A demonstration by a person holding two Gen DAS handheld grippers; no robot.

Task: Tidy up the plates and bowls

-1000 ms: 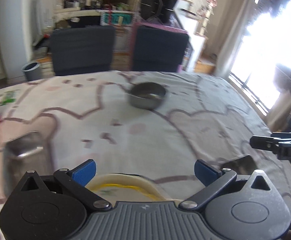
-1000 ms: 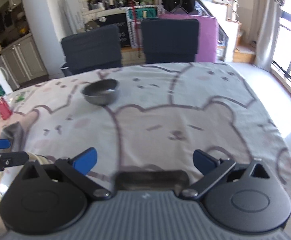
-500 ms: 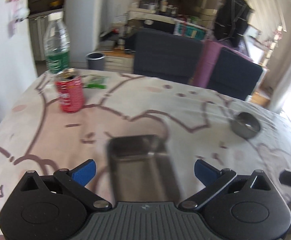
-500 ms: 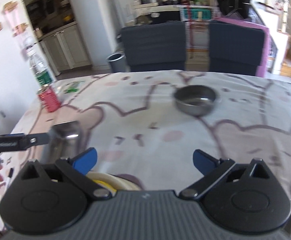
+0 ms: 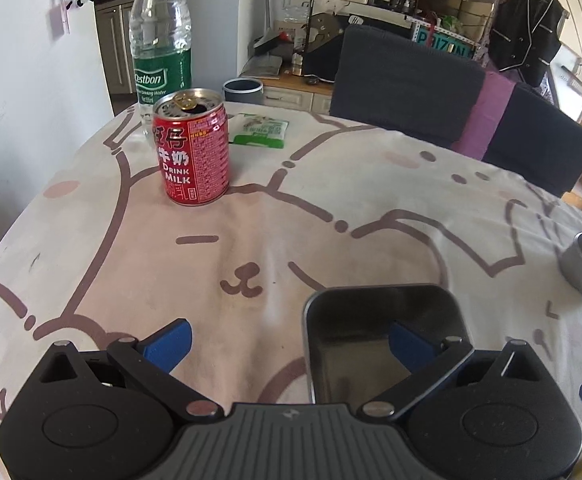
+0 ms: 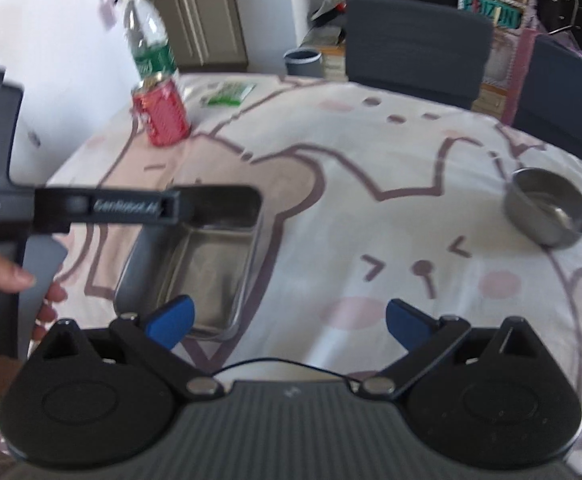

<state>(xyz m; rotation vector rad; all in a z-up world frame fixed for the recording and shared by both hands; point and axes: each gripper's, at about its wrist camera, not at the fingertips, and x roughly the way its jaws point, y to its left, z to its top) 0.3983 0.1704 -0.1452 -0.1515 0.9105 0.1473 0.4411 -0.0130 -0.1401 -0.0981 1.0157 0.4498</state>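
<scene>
- The left gripper (image 5: 289, 336) hangs low over the bear-print tablecloth (image 5: 251, 216), fingers spread wide and empty; its right fingertip (image 5: 409, 344) sits over the rectangular steel tray (image 5: 375, 312), the left fingertip outside the tray's near-left wall.
- From the right wrist camera, the right gripper (image 6: 289, 318) is likewise wide and holds nothing; the tray lies at its 10 o'clock, the round steel bowl (image 6: 547, 212) at 2 o'clock, well apart.
- A red milk can (image 5: 192, 148) and a water bottle (image 5: 161, 40) stand at 11 o'clock from the left gripper, clear of the tray.
- Likely step: gripping the tray's side wall. To do it well, seat one finger fully inside and one outside the wall, closing squarely so the thin, slick rim does not twist free.
- A cream rim peeks beneath the right gripper; whether it is a plate cannot be told.
</scene>
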